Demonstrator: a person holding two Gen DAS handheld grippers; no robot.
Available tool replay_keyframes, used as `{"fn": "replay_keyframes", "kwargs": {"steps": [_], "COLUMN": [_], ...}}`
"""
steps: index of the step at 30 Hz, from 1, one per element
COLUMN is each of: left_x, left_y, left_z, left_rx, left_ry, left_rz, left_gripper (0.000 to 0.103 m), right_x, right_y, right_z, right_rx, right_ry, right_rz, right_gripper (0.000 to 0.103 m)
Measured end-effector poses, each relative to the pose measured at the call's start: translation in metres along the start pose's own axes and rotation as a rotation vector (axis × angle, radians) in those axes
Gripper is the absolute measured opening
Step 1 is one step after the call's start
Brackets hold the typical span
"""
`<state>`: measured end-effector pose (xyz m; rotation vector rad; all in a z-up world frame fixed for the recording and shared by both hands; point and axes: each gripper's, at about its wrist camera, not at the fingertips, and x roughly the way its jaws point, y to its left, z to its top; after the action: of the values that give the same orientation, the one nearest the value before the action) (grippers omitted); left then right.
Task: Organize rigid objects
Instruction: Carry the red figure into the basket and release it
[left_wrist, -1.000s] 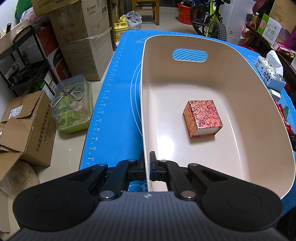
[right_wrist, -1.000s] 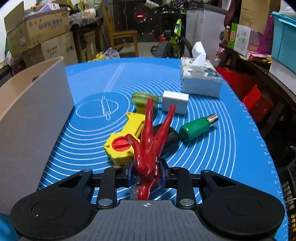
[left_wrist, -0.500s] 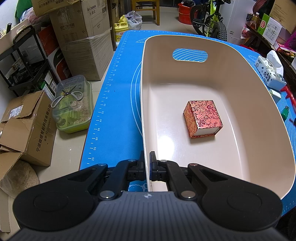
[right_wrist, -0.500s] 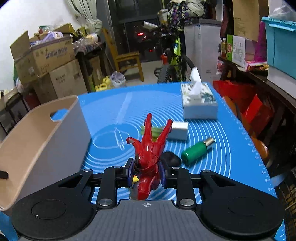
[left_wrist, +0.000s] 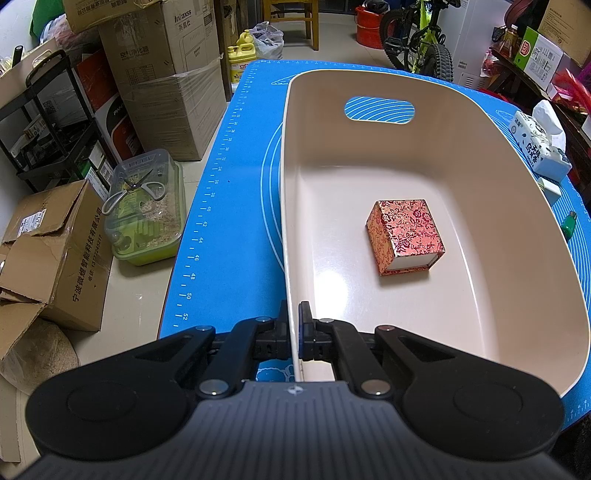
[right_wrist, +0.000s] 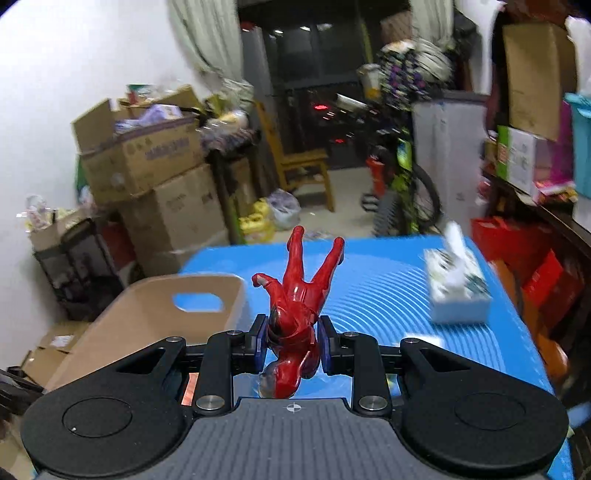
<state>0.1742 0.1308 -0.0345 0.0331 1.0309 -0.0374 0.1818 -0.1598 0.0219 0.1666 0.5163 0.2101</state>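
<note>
Two grippers are at work, each clamped on something. The left gripper (left_wrist: 294, 325) pinches the near rim of the beige bin (left_wrist: 480, 155), one finger inside the wall and one outside. Ahead of it and slightly to its right, a red patterned box (left_wrist: 404, 236) lies on the bin floor. The bin stands on a blue mat (left_wrist: 229, 206). The right gripper (right_wrist: 291, 341) grips a red figurine (right_wrist: 295, 306) around its torso, legs pointing forward and spread, head toward the camera, lifted clear of the mat. To that gripper's left and lower sits the bin (right_wrist: 147, 314), its handle cutout visible. Ahead to its right, a tissue box (right_wrist: 458, 291) rests on the mat, blurred.
</note>
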Motion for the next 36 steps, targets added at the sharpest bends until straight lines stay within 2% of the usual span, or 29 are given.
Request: {"fn": "replay_keyframes", "kwargs": {"steps": [8,20,25,31,35,36], "left_x": [-0.001,-0.001,-0.001,-0.001,-0.001,-0.001], "left_y": [0.001,0.0,0.001,0.001,0.001,0.0], "left_z": [0.0,0.0,0.001,0.001,0.001,0.001], "left_rx": [0.0,-0.001,0.0,-0.002,-0.001,-0.001], "left_ry": [0.001,0.001,0.001,0.002,0.001,0.001], "left_rz": [-0.001,0.0,0.0,0.0,0.0,0.0], "left_gripper": [0.005,0.005,0.005,0.005,0.005,0.005], "right_x": [0.023,0.067,0.084,0.1,0.097,0.095], "right_y": [0.056,0.118,0.13,0.134,0.129,0.127], "right_z": [0.02,0.0,-0.016,-0.031,-0.038,-0.038], "right_rx": [-0.084,-0.203,-0.244,-0.258,-0.242,-0.234], "right_ry": [-0.005,0.127,0.213,0.356,0.377,0.371], "right_rz": [0.106,0.181,0.184,0.18,0.178,0.177], "right_gripper": [0.037,0.037,0.037,0.037,0.037,0.044]}}
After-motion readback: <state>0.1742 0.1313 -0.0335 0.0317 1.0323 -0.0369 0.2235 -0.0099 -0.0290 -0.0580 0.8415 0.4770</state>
